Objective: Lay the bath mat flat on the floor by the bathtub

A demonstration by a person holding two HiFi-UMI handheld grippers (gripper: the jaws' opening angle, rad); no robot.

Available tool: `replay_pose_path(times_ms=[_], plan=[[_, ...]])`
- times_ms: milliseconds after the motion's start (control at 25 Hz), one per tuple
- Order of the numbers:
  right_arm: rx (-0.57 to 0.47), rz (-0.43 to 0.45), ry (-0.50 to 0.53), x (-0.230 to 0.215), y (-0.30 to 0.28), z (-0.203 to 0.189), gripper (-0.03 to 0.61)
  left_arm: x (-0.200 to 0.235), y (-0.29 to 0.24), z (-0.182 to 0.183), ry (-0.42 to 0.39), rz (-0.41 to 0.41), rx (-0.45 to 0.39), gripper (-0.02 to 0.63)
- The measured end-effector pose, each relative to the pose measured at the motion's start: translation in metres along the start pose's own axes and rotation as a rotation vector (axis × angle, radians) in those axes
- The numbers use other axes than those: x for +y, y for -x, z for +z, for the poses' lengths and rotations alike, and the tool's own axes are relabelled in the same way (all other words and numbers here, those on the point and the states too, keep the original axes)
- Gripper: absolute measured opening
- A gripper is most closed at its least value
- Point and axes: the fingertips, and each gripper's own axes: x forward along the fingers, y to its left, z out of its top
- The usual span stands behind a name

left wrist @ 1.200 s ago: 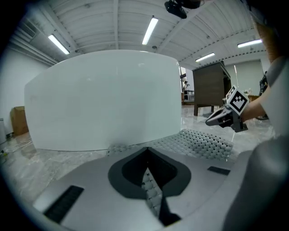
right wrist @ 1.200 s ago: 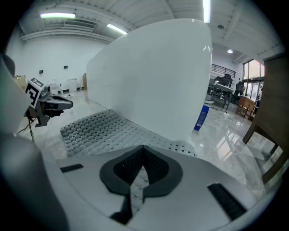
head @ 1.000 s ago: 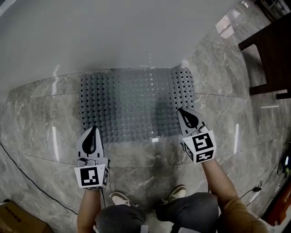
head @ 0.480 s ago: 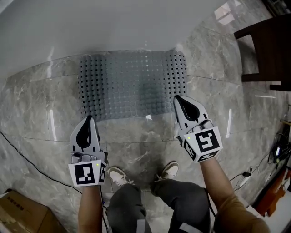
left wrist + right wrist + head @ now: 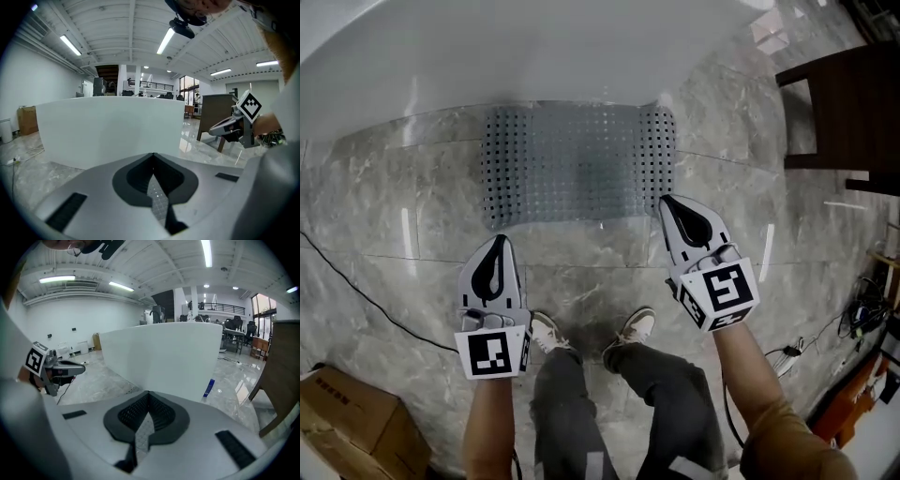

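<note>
Two grippers closed, empty: left gripper (image 5: 497, 246), right gripper (image 5: 668, 202); bath mat (image 5: 578, 164) flat beside bathtub (image 5: 534, 47), upper centre. Seems done; avoid snagging mat edge.

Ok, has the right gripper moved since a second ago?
Yes. The right gripper lay well over the right end of the bath mat; now only its tip reaches the near corner, so it pulled back off it.

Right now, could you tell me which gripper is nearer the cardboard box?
Left. The left gripper hangs right of the cardboard box; the right gripper is farther right.
</note>
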Motion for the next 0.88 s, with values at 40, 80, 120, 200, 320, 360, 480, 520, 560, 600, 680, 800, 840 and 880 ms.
replay_pose_path(times_ms=[40, 80, 120, 200, 320, 360, 480, 520, 560, 600, 680, 800, 840, 880], plan=[[0.002, 0.005, 0.003, 0.004, 0.007, 0.01, 0.003, -0.002, 0.006, 0.011, -0.001, -0.002, -0.001, 0.003], [0.002, 0.01, 0.009, 0.007, 0.014, 0.02, 0.003, -0.004, 0.011, 0.024, -0.001, -0.001, -0.005, 0.003], [0.001, 0.015, 0.015, 0.011, 0.021, 0.03, 0.003, -0.005, 0.015, 0.036, 0.001, 0.0, -0.011, 0.003], [0.0, 0.024, 0.016, 0.017, 0.034, 0.05, 0.003, -0.009, 0.024, 0.059, 0.0, -0.001, -0.017, 0.003], [0.002, 0.024, 0.004, 0.019, 0.058, 0.076, 0.003, -0.019, 0.038, 0.09, -0.003, -0.01, -0.007, 0.003], [0.003, 0.02, 0.001, 0.018, 0.065, 0.084, 0.003, -0.023, 0.042, 0.098, 0.002, -0.015, 0.001, 0.003], [0.002, 0.004, -0.005, 0.013, 0.086, 0.103, 0.003, -0.032, 0.053, 0.122, 0.011, -0.026, 0.013, 0.003], [0.001, 0.0, -0.007, 0.012, 0.092, 0.108, 0.003, -0.034, 0.057, 0.129, 0.004, -0.027, 0.011, 0.003], [0.002, -0.004, -0.009, 0.01, 0.097, 0.113, 0.003, -0.035, 0.06, 0.136, -0.002, -0.028, 0.01, 0.003], [0.003, -0.008, -0.011, 0.008, 0.101, 0.118, 0.003, -0.037, 0.062, 0.142, -0.005, -0.029, 0.013, 0.003], [0.008, -0.018, -0.018, 0.005, 0.107, 0.126, 0.003, -0.037, 0.064, 0.155, -0.011, -0.028, 0.012, 0.003], [0.019, -0.031, -0.028, 0.003, 0.118, 0.133, 0.003, -0.041, 0.072, 0.168, -0.006, -0.035, 0.015, 0.003], [0.018, -0.035, -0.03, 0.003, 0.122, 0.135, 0.003, -0.044, 0.075, 0.175, 0.003, -0.041, 0.011, 0.003], [0.015, -0.04, -0.032, 0.004, 0.125, 0.138, 0.003, -0.046, 0.077, 0.182, 0.012, -0.049, 0.003, 0.003]])
